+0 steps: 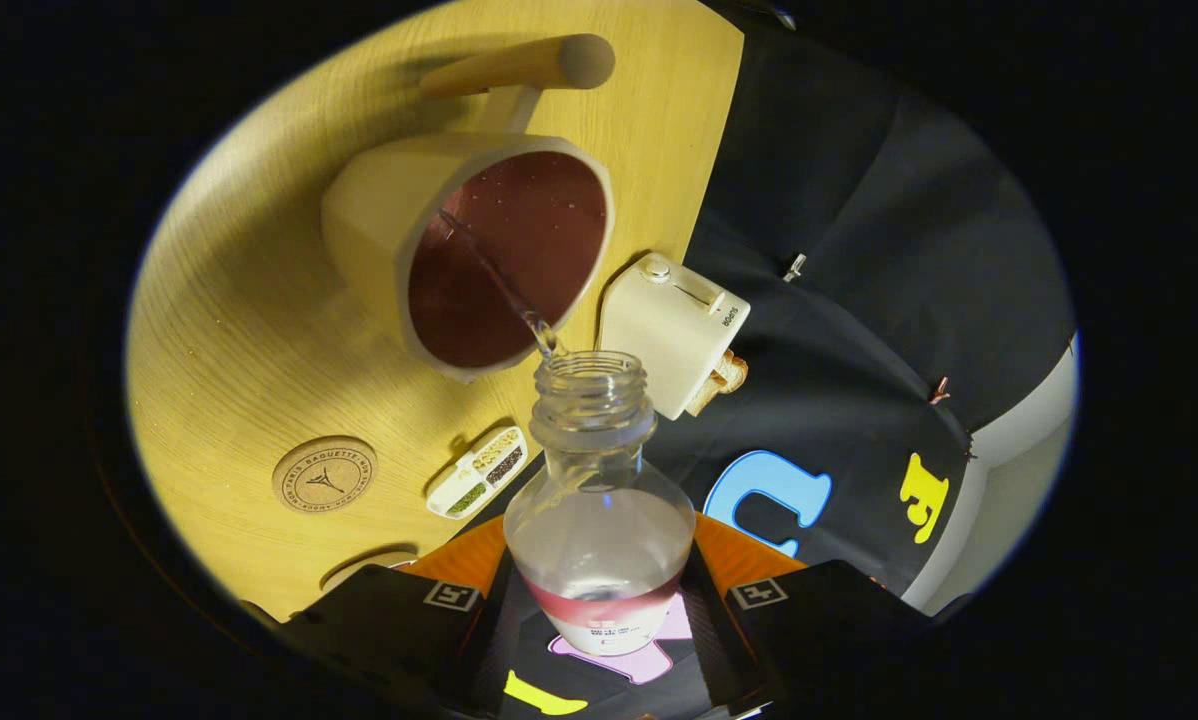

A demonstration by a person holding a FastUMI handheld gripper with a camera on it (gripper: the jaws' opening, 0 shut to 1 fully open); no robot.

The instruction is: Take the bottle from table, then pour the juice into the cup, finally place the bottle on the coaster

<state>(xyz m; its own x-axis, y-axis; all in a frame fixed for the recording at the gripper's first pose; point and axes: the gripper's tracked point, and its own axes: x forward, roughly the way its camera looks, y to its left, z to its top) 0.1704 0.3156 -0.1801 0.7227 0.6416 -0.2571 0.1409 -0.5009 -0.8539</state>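
My gripper [599, 600] is shut on a clear plastic bottle [599, 510] with a red-and-white label, held between the fingers and tipped over. Its open mouth points at a cream cup [504, 262] with a dark reddish inside and a wooden handle. A thin stream of clear liquid [504, 285] runs from the bottle's mouth into the cup. A round cork coaster [325, 474] lies on the wooden table [239, 300], to the side of the bottle and below the cup in this tilted view.
A white toaster [674, 330] with a slice of bread in it stands at the table's edge beside the cup. A small white tray of seeds [478, 472] lies between the coaster and the bottle. Black cloth wall lies beyond the table.
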